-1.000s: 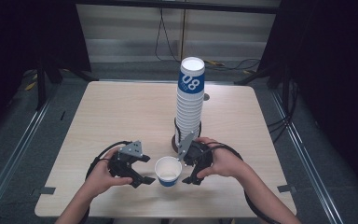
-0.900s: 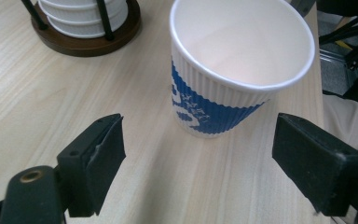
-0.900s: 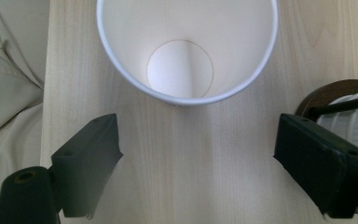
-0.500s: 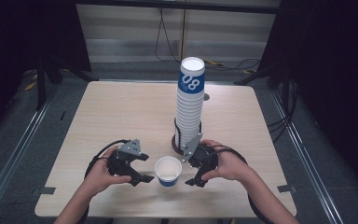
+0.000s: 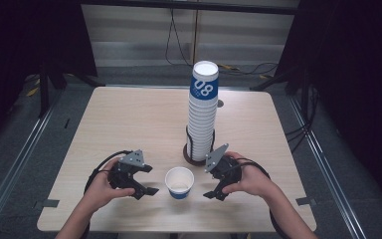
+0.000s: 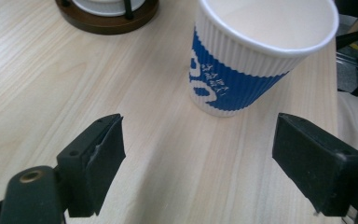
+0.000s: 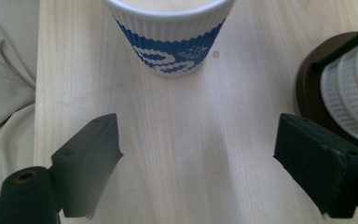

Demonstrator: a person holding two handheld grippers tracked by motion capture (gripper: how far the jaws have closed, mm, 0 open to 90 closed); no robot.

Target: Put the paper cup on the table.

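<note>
You are holding both grippers low over the table, one on each side of the single paper cup, which is standing upright with its mouth up near the front edge. Your left gripper is sitting just to the cup's left with its jaws spread wide and nothing between them; in the left gripper view the cup is standing ahead of the jaws, toward the right one, apart from both. Your right gripper is sitting just to the cup's right, jaws likewise wide apart and empty; in the right gripper view the cup is lying ahead of the gap, not touching either jaw. Close behind your right gripper the tall stack of cups is rising from its dark round holder, so room on that side is tight; the holder's base is showing just off the right jaw. The left half of the table is lying bare, giving you free room there, while the front edge is running close under your hands
</note>
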